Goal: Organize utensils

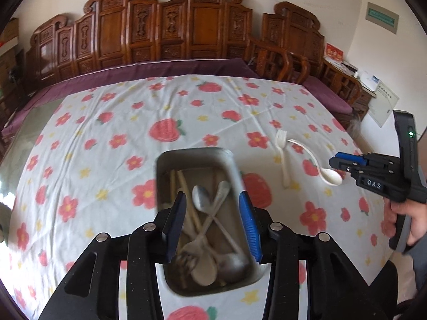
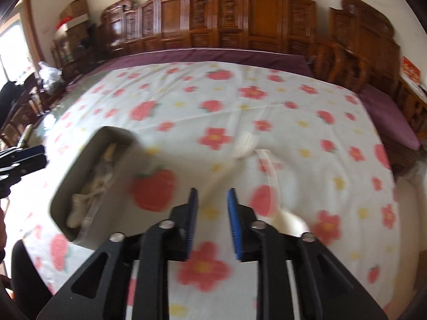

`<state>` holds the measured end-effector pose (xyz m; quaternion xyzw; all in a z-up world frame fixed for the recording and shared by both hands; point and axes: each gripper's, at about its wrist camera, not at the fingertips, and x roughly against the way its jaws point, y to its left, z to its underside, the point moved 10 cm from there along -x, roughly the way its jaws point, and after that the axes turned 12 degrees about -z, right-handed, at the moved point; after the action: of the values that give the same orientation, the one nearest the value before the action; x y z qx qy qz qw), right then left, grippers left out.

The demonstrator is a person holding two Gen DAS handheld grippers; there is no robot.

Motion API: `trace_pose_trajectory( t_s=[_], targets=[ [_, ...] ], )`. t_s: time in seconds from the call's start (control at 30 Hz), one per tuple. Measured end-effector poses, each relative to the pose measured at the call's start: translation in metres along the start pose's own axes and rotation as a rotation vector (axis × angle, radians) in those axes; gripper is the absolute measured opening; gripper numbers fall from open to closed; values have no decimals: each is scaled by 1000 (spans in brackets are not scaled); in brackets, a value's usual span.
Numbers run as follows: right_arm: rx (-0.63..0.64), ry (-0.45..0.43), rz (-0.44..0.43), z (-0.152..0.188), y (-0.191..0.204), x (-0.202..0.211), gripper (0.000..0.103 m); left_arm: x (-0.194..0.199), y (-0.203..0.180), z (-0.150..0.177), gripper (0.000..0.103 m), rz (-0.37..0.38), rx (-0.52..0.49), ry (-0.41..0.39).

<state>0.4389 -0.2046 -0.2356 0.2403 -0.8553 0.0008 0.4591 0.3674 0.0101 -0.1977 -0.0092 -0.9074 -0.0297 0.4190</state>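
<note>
Both claws stand spread with nothing between their pads. Seen from its own camera, the left gripper [image 1: 212, 226] hangs over a metal tray [image 1: 165, 165] on the flowered tablecloth [image 1: 93, 138]; its two fingers [image 1: 248, 224] frame the tray's middle without touching anything inside. In the tray lies a crossed heap of spoons [image 1: 205, 200] and chopsticks [image 1: 184, 184], pale and grey; the heap is smeared by blur, so how many pieces there are cannot be told, and the black gripper body hides the tray's near corners.

To the right of the tray, well apart from it, a white fork [image 1: 283, 154] and a white spoon [image 1: 331, 177] lie on the cloth, their handles crossing near the fork's prongs. The right gripper [image 1: 339, 161] comes in from the right edge, its blue-tipped fingers just above the spoon's bowl; whether they touch it cannot be told from this angle. A hand [image 1: 405, 218] holds its grip, cut off by the frame.

The right wrist view is heavily blurred. There the right gripper's blue pads [image 2: 233, 221] stand apart over bare cloth, the tray [image 2: 112, 202] sits to the left, and the fork and spoon show only as pale streaks. The spoon's bowl [image 2: 292, 222] is partly hidden behind the gripper's right finger. Carved wooden chairs [image 1: 165, 26] line the far side.
</note>
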Motion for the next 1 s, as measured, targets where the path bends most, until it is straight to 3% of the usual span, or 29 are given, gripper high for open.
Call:
trace_pose_trajectory(
  t_s=[0.13, 0.37, 0.67, 1.0],
  targets=[
    [-25, 48, 29, 9, -43, -14, 29, -8, -23, -7, 42, 19, -31, 1],
    [-49, 130, 14, 21, -71, -57, 29, -25, -57, -11, 46, 38, -89, 18],
    [-13, 181, 44, 24, -79, -82, 25, -42, -88, -11, 46, 52, -145, 50],
    [4, 139, 10, 26, -83, -79, 19, -78, -137, -20, 46, 69, -204, 107]
  ],
)
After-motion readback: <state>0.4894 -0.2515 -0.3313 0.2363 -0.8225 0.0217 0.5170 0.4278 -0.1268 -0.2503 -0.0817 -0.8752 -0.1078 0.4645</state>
